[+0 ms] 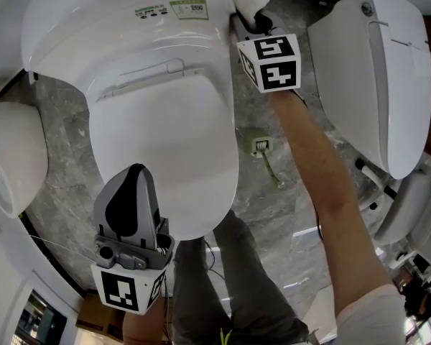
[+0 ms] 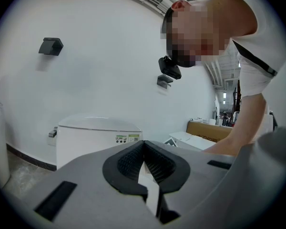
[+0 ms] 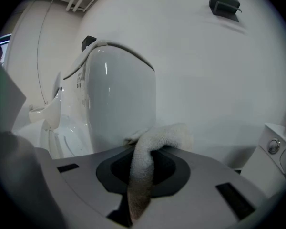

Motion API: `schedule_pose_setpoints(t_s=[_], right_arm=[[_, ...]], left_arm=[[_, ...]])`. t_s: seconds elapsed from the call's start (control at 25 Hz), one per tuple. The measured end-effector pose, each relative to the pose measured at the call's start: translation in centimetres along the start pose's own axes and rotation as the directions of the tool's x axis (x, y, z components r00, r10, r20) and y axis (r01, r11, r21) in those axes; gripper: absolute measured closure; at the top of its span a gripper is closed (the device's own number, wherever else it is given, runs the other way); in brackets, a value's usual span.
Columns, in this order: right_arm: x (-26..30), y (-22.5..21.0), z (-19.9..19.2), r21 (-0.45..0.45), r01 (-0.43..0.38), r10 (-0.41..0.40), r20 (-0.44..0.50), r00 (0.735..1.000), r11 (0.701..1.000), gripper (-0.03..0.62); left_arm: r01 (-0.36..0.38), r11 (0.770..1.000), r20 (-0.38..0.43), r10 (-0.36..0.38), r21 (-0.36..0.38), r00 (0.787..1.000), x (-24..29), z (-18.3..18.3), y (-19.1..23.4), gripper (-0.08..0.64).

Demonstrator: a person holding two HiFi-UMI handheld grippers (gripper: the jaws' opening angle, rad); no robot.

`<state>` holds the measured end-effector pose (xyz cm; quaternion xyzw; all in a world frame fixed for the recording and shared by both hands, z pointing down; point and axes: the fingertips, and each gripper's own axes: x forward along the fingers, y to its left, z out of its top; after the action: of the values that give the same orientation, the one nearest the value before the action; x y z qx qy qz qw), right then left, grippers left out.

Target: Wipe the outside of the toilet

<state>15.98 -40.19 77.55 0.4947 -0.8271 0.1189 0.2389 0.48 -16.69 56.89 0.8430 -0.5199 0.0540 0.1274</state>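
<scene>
A: At the right corner of the toilet (image 1: 65,56) tank (image 1: 115,13), your right gripper (image 1: 257,21) is clamped on the white cloth (image 1: 248,1). The cloth's tail drops out of sight between the jaws, and from above its contact with the porcelain is hidden.

B: Your left gripper (image 1: 133,196) sits by the lid's (image 1: 165,142) front edge, jaws together, empty. Lengthwise, the toilet runs from the far tank to the bowl front, which points at your legs (image 1: 230,279).

Grey left hand-held gripper (image 1: 135,175) bears a black-and-white marker cube (image 1: 126,291); white sleeve (image 1: 377,316).
</scene>
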Motion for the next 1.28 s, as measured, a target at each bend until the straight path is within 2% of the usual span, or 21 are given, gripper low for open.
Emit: schedule_pose_setpoints(t_s=[0.36,0.84,1.08,1.28], right_arm=[[1.8,-0.2,-2.1,-0.023,0.009,-0.009,-0.025,1.000,1.000,0.522],[2.8,0.4,-7.0,-0.025,-0.001,-0.002,-0.108,0.994,1.000,0.522],[2.7,0.9,-9.4,-0.029,-0.004,-0.001,-0.164,0.986,1.000,0.522],[1.5,0.3,-10.6,0.001,0.023,-0.023,-0.195,0.980,1.000,0.522]], left_arm=[[0.002,1.000,-0.005,-0.002,-0.015,1.000,0.6,-1.9,0.3,0.543],[0.028,0.999,-0.030,-0.030,-0.037,0.999,0.0,-3.8,0.6,0.541],[0.033,0.999,-0.030,-0.034,-0.042,0.999,-0.3,-4.0,0.9,0.541],[0.048,0.998,-0.035,-0.050,-0.047,0.998,-0.8,-3.6,0.9,0.543]])
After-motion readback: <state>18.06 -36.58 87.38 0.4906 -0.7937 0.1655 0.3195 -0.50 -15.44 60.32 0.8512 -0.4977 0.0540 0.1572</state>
